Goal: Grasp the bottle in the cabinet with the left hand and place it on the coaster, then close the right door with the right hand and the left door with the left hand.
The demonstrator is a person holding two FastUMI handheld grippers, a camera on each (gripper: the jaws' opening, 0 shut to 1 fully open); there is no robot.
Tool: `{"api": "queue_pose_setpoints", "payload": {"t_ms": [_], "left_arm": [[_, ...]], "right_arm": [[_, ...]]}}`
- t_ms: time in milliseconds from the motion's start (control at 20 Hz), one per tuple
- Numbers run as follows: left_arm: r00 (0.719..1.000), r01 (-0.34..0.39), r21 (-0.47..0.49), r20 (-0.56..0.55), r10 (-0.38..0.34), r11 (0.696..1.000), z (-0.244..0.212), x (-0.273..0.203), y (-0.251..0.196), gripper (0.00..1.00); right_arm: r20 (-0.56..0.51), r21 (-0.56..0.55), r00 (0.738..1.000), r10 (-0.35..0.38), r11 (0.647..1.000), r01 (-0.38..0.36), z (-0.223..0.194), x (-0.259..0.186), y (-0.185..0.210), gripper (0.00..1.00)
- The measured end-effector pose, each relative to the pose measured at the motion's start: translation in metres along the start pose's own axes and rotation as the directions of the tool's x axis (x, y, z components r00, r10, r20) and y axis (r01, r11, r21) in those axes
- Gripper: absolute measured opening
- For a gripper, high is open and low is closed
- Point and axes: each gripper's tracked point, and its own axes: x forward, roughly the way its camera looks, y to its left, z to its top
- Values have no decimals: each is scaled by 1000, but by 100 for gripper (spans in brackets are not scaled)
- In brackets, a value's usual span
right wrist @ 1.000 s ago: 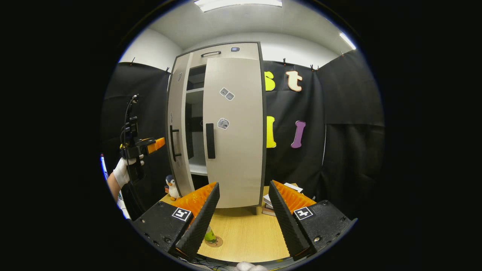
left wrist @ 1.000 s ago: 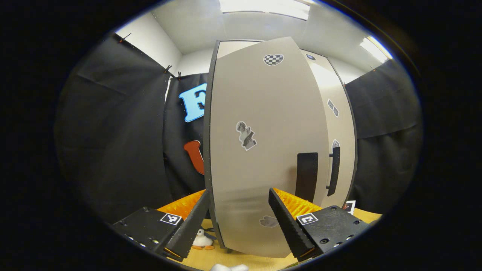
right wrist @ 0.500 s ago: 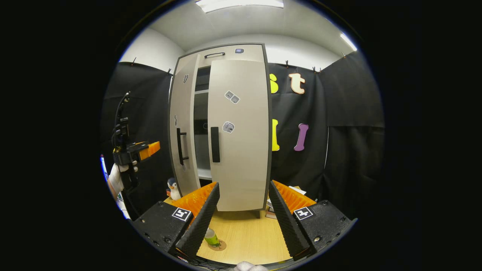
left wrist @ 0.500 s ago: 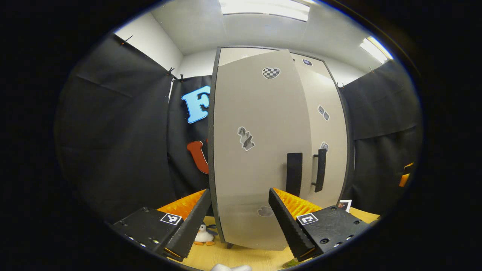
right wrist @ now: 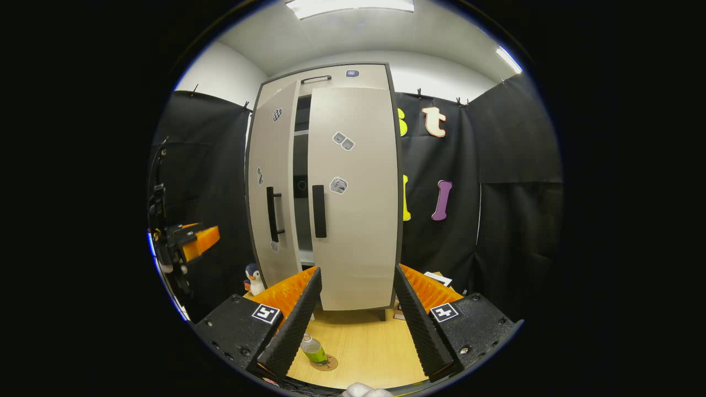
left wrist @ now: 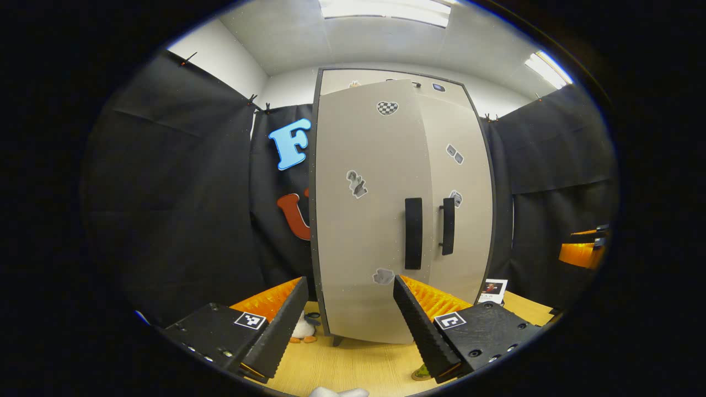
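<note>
Wooden tabletop (right wrist: 364,347): bottle (right wrist: 314,350) on coaster (right wrist: 325,363); cabinet (right wrist: 331,187) ajar; both tongs (left wrist: 347,309) (right wrist: 353,300) gape, empty.

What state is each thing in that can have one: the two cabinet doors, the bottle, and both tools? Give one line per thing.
Right door: shut.
Left door: ajar, a narrow gap left beside the right door.
Bottle: upright on the coaster, out of the cabinet.
Left tool: open, holding nothing, off the door.
Right tool: open, holding nothing.
</note>
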Motion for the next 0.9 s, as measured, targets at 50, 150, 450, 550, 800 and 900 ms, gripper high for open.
{"api": "queue_pose_setpoints", "payload": {"t_ms": [50, 150, 450, 550, 800, 900], "left_arm": [[1000, -4, 1, -11, 4, 1000, -5, -6, 1, 95], [1000, -8, 5, -29, 8, 1000, -15, -15, 1, 95], [999, -41, 12, -16, 41, 999, -11, -22, 10, 95], [999, -40, 7, -13, 40, 999, -11, -22, 9, 95], [999, -29, 5, -13, 29, 1000, -12, -20, 2, 95], [1000, -23, 3, -18, 23, 1000, -14, -20, 0, 95]], "right_arm": [[1, 0, 1000, 0, 1000, 0, -2, 0, 2, 81], [6, -6, 1000, -4, 1000, 4, -5, 1, 5, 81], [-8, -19, 1000, 1, 1000, -1, -13, 4, 14, 81], [-8, -26, 1000, 1, 1000, -2, -14, 4, 15, 81], [-6, -33, 1000, -11, 999, 11, -15, 3, 12, 81], [-6, -32, 1000, -19, 999, 19, -15, 4, 10, 81]]}}
